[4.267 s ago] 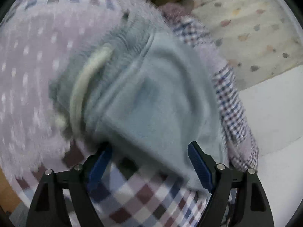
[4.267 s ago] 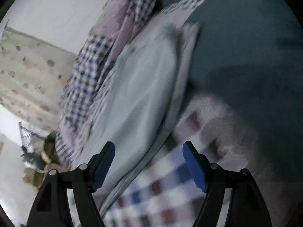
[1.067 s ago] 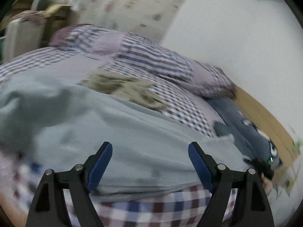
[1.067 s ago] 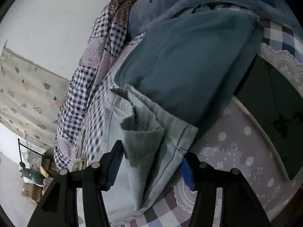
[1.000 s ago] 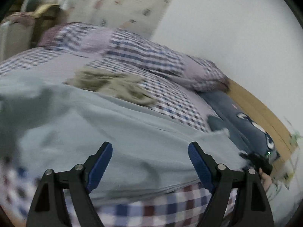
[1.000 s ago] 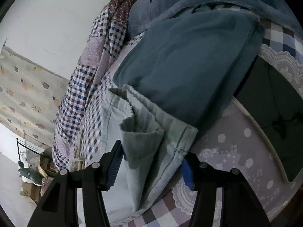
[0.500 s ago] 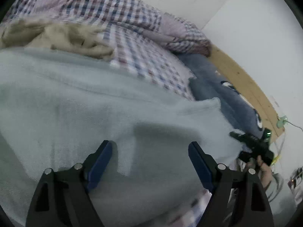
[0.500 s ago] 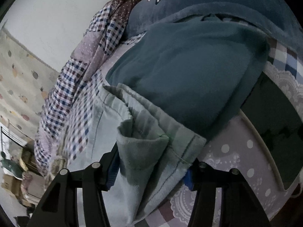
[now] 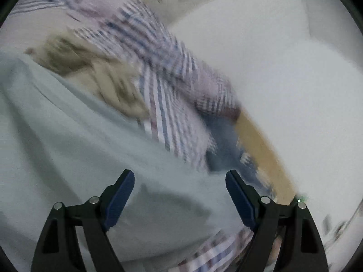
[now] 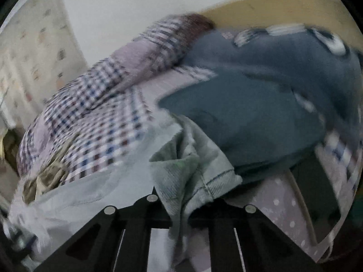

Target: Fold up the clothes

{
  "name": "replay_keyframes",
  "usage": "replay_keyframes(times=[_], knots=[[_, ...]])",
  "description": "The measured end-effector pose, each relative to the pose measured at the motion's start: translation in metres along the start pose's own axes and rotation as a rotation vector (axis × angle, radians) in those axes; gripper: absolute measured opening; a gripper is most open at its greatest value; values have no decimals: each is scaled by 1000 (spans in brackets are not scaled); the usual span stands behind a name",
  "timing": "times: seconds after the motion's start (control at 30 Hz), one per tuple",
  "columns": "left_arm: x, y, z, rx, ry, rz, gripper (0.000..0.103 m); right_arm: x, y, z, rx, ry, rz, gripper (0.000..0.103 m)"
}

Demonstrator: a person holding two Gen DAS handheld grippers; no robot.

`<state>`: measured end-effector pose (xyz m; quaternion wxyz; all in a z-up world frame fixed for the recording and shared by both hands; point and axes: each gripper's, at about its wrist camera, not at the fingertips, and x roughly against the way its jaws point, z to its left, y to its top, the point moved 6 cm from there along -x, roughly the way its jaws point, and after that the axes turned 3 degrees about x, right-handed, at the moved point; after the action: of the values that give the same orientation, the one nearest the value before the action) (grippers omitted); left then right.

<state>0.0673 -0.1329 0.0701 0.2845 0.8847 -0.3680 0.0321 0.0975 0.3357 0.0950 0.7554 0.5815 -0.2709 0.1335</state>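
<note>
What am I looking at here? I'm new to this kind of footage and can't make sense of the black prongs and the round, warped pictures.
There is no robot. A person holds a hand tool with two fingers in each hand, and a fisheye camera on each tool looks forward along those fingers, which is why both pictures are round and warped.

The left wrist view shows the left gripper: its blue-padded fingers stand wide apart over a pale blue-grey garment and hold nothing.

The right wrist view shows the right gripper shut on a corner of that same garment, where the hem is bunched.

Everything lies on a bed with a checked bedspread. Also there: a crumpled tan garment, a dark blue-grey blanket, and a wooden headboard against a white wall. Both pictures are blurred.
</note>
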Motion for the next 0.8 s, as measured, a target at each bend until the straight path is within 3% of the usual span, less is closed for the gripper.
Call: replay_keyframes(times=[0.17,0.33,0.47,0.53,0.63,0.7,0.8], knots=[[68,48,52,170,2,-211,87,40,11,130,261,100,-97,5],[104,64,93,352,-51,-289,87,73,-9,278,482,219,-185,5],[103,61,94,283,-1,-197,87,85,-68,383,728,270,-204,5],[89,50,93,252,10,-77,87,74,-119,430,883,296,-142,5],[68,30,93,226,39,73,87,49,-186,463,1032,306,-36,5],[63,23,90,226,27,116,87,43,-206,467,1035,288,-26,5],[56,17,83,260,-47,155,87,45,-200,461,963,289,-32,5]])
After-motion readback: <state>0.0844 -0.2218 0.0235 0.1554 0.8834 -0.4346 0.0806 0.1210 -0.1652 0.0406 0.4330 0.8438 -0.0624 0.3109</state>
